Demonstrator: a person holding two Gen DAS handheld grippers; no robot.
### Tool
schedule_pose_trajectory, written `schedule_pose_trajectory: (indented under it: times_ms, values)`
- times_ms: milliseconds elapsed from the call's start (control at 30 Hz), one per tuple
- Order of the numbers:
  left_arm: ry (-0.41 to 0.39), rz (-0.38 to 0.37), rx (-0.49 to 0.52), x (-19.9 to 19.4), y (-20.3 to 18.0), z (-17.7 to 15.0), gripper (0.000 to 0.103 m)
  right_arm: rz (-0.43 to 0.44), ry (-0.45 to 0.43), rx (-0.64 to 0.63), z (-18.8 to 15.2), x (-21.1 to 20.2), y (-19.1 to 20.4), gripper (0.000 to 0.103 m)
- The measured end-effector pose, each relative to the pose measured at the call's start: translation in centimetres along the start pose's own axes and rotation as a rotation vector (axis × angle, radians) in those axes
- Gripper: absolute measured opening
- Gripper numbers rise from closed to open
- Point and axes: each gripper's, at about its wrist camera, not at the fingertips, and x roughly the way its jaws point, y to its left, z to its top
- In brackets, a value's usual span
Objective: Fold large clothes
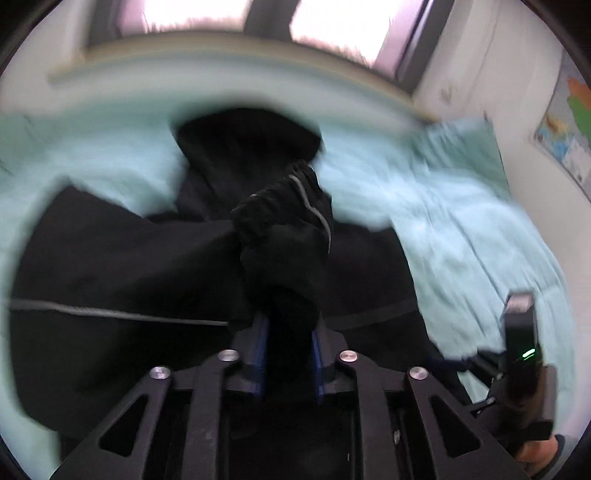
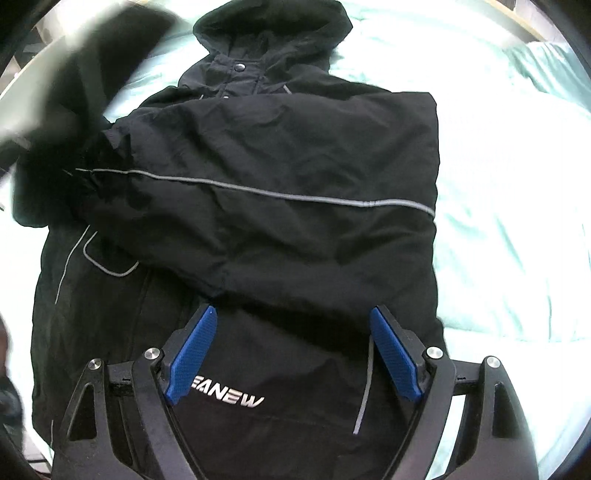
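The jacket lies on the bed, one sleeve folded across. Left gripper pinches the other cuff; right gripper hovers wide open, empty. Next, probably: lay that sleeve across the body.

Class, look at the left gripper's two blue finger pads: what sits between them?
A bunched black sleeve of the jacket fills the gap of the left gripper, seen in the left wrist view.

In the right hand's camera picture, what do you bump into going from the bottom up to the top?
right gripper → silver logo lettering → sleeve folded across the black jacket → snap button → hood
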Motion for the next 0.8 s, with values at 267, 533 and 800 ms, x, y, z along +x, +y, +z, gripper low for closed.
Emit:
schedule_pose_trajectory:
  times_ms: [267, 533, 800]
  values:
    - [0.196, -0.183, -0.132, 2.3, 2.7, -2.8, 0.032, 0.069, -0.029, 0.015, 2.8, -0.7, 0.8, 0.087]
    - [0.082, -0.176, -0.149, -4.1, 4.3, -2.3, 0.052, 0.262, -0.017, 0.16, 5.8, -0.1, 1.4, 0.087]
    - [-0.039, -0.064, -0.195, -9.3, 8.4, -1.5, 0.052, 0.408, 0.089, 0.342, 6.4, 4.2, 0.0, 0.087]
